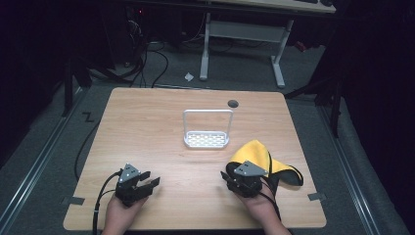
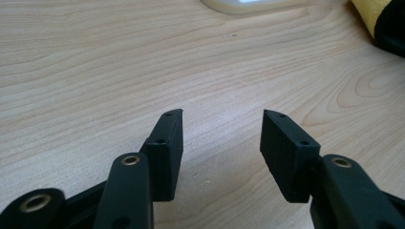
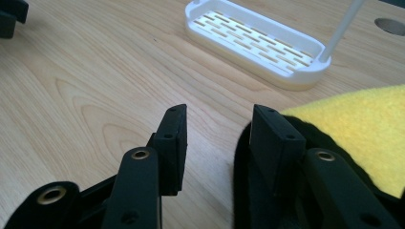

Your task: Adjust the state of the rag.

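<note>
High view: the whole wooden table [image 1: 161, 122] is seen from above, with the left gripper [image 1: 148, 183] near the front edge at the left and the right gripper [image 1: 228, 177] at the right, each in a hand.
High view, cloth: the yellow cloth with black edge [image 1: 254, 152] lies on the table just beside and partly under the right gripper.
High view, surroundings: a white rack with a tall handle [image 1: 207, 139] stands in the middle, well apart from both grippers; a dark round hole [image 1: 233, 103] is behind it; a desk frame stands on the floor beyond.
Left gripper view: its fingers [image 2: 167, 148] stand wide apart over bare wood and hold nothing; a corner of the cloth [image 2: 377, 19] is far off.
Right gripper view: its fingers [image 3: 274, 138] are open and empty; the right one rests at the black edge of the cloth [image 3: 353, 124], and the slots of the rack [image 3: 258, 43] are clear here.
</note>
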A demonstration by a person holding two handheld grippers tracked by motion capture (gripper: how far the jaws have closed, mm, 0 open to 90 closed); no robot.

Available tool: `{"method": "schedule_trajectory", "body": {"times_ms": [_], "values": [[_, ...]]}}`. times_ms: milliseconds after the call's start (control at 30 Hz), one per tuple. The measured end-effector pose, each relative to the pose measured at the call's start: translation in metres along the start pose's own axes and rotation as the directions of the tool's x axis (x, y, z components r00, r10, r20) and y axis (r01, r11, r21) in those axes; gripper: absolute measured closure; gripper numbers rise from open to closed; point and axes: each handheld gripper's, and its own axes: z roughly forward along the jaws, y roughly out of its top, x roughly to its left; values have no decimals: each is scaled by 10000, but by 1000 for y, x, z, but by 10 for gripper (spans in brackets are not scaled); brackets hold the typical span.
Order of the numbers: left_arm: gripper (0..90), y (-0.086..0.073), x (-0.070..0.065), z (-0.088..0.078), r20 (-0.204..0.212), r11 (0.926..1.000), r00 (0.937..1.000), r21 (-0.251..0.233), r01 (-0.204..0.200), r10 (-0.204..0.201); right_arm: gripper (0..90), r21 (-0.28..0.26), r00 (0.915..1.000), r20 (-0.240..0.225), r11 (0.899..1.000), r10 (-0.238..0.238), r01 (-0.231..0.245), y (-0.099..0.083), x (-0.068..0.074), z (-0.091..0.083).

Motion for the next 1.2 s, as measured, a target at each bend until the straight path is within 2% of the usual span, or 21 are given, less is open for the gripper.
{"method": "schedule_trajectory", "body": {"times_ms": [100, 267, 500, 567, 667, 700, 767, 800, 833, 933, 1000, 1033, 1067, 1100, 1133, 1167, 1200], "values": [[485, 1, -1, 0, -13, 9998, 10000, -157, 76, -76, 564, -1, 10000, 48, 10000, 73, -73, -2, -3, -2], [470, 1, -4, 1, -64, 9998, 10000, -177, -57, 56, 556, -113, 9999, -58, 9999, 121, -122, -5, -9, -6], [487, 0, -7, 5, 229, 9999, 9997, -74, 87, -85, 554, -244, 9999, -58, 9996, 160, -161, -4, -15, -11], [497, 1, -8, 4, 267, 9999, 9996, -116, 8, -5, 577, -324, 9999, -54, 9994, 111, -113, -2, -18, -14], [496, 1, -8, 2, 281, 9998, 9996, -166, -57, 61, 657, -681, 9984, 276, 9965, 500, -480, 1, -34, -28], [496, 1, -8, 1, 290, 9998, 9995, -175, -76, 81, 657, -681, 9984, 276, 9965, 500, -480, 1, -34, -28], [493, 1, -8, 1, 307, 9998, 9995, -174, -93, 98, 754, -854, 9956, 552, 9938, 757, -708, 0, -44, -39], [491, 1, -8, 1, 332, 9999, 9994, -138, -88, 93, 832, -874, 9932, 808, 9933, 833, -761, -1, -51, -45], [490, 1, -8, 1, 353, 9999, 9993, -116, -77, 81, 861, -822, 9902, 1079, 9934, 888, -802, -2, -56, -50], [484, 2, -7, 1, 346, 9999, 9994, -98, -73, 77, 880, -823, 9773, 1743, 9908, 1203, -1073, -8, -72, -60], [481, 2, -7, 1, 369, 9999, 9993, -114, -62, 67, 877, -816, 9629, 2266, 9880, 1463, -1309, -14, -84, -67], [483, 2, -7, 0, 380, 9999, 9993, -129, -55, 60, 876, -742, 9500, 2647, 9858, 1654, -1509, -21, -94, -70], [483, 2, -7, 0, 381, 9999, 9993, -137, -49, 54, 876, -742, 9500, 2647, 9858, 1654, -1509, -21, -94, -70], [483, 2, -7, 0, 389, 9999, 9992, -149, -32, 38, 875, -673, 9469, 2699, 9844, 1745, -1623, -23, -97, -71], [482, 2, -7, -1, 399, 9999, 9992, -156, 1, 5, 872, -412, 9391, 2806, 9800, 1984, -1947, -32, -105, -70], [482, 2, -6, -1, 395, 9999, 9992, -161, 14, -7, 872, -412, 9391, 2806, 9800, 1984, -1947, -32, -105, -70], [481, 2, -6, -2, 389, 9998, 9992, -174, 23, -16, 872, -263, 9363, 2787, 9763, 2136, -2149, -36, -108, -68]]}}
